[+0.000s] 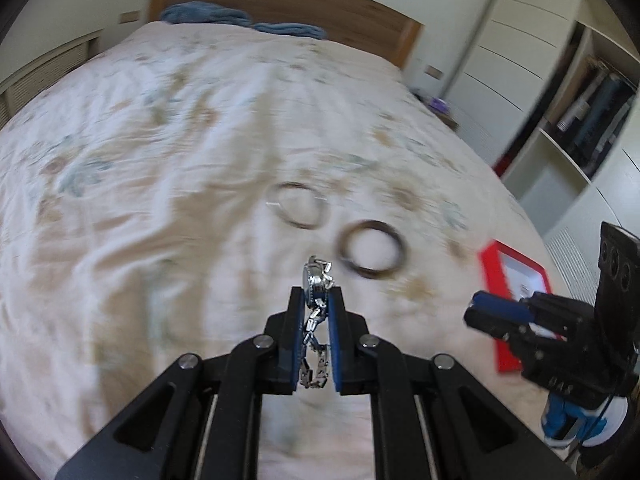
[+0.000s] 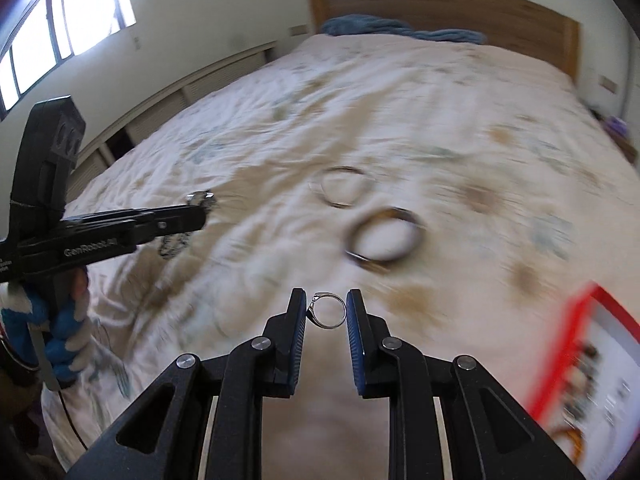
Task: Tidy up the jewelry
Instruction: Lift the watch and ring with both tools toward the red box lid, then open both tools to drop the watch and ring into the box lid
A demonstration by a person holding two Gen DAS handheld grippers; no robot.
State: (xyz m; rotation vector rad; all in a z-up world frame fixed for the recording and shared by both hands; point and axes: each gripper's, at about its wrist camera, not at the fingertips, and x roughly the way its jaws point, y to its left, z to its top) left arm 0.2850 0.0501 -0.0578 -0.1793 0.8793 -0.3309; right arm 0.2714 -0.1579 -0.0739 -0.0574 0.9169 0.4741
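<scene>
Left gripper (image 1: 316,300) clamped on silver link-band wristwatch (image 1: 317,280) above floral cream bedspread (image 1: 160,160); thin silver bangle (image 1: 298,210), then dark thick bangle (image 1: 372,254), lying apart on bedspread; right gripper (image 2: 326,312) pinching small silver ring (image 2: 329,313); red-rimmed box (image 2: 592,380) far right.

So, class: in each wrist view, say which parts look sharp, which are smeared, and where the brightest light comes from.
Left wrist view: the watch in the jaws is crisp, while the bedspread, both bangles and the red box are motion-smeared. Right wrist view: the ring between the jaws is sharp, the bed blurred, and the window at upper left is blown out white; fisheye curvature bends both.
</scene>
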